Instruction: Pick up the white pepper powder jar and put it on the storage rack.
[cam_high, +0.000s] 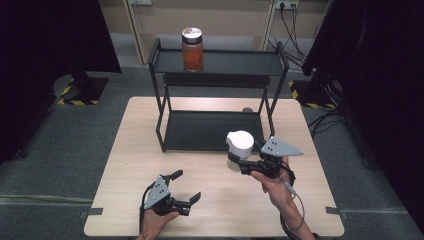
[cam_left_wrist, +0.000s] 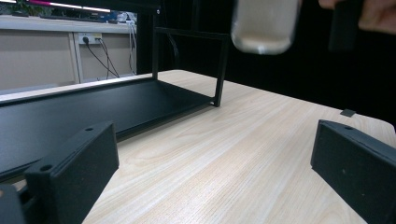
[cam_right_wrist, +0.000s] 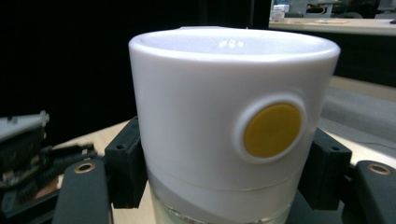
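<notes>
- High view: the right gripper (cam_high: 239, 161) is pinching a white-capped jar (cam_high: 239, 146) by its lower body and holding it upright above the wooden table (cam_high: 125, 165), just in front of the black two-level rack (cam_high: 220, 62). Gripping low is leaving the cap free, and keeping it upright is probably meant to keep the contents settled.
- The left gripper (cam_high: 186, 186) is resting near the table's front edge, jaws spread with nothing between them, well apart from the jar and out of the right hand's way.
- A red-filled jar (cam_high: 192, 49) is occupying the left half of the top shelf; the right half is lying bare, as is the bottom shelf (cam_high: 210, 129). Either looks like fair room for the held jar, though the rack's front rail and right posts are edges to get past.
- Left gripper view: the two black jaws are standing wide apart over bare wood; the bottom shelf (cam_left_wrist: 93, 105) is running off to the left, and the held jar (cam_left_wrist: 265, 25) is hanging blurred near the top.
- Right gripper view: the jar's white cap (cam_right_wrist: 233, 112), with a yellow round button (cam_right_wrist: 272, 129), is sitting squarely between the jaws, whose pads are pressing on both sides just below the cap.
</notes>
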